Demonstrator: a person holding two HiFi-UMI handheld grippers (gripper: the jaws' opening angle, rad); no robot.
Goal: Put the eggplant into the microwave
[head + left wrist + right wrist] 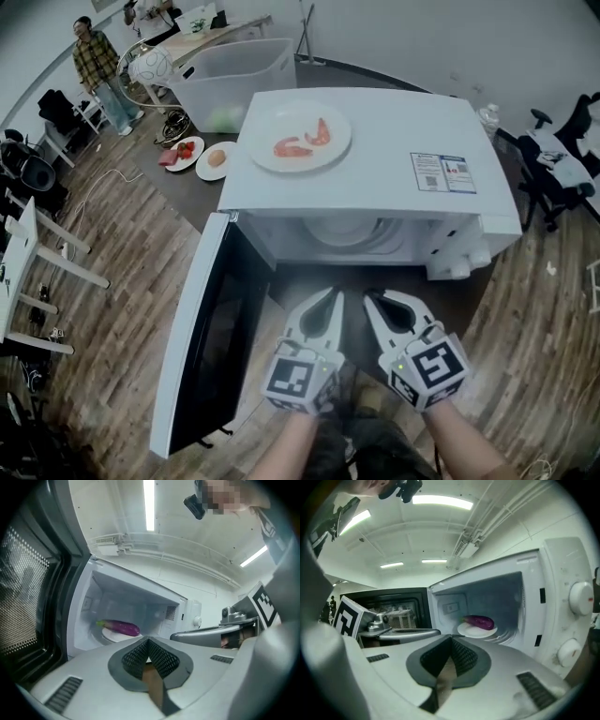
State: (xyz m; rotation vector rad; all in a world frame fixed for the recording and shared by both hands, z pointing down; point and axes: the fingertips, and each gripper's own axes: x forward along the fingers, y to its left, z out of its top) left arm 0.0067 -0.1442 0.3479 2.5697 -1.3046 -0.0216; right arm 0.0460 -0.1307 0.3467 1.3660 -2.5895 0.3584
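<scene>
Both left gripper (330, 294) and right gripper (373, 296) are pressed together, empty; the eggplant (478, 621) lies in the microwave (375, 183) at 12 o'clock, door (202, 328) open.

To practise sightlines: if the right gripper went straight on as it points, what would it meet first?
Likely the floor inside the microwave, just beside the plate holding the eggplant; the right gripper aims into the open cavity, though depth is unclear.
</scene>
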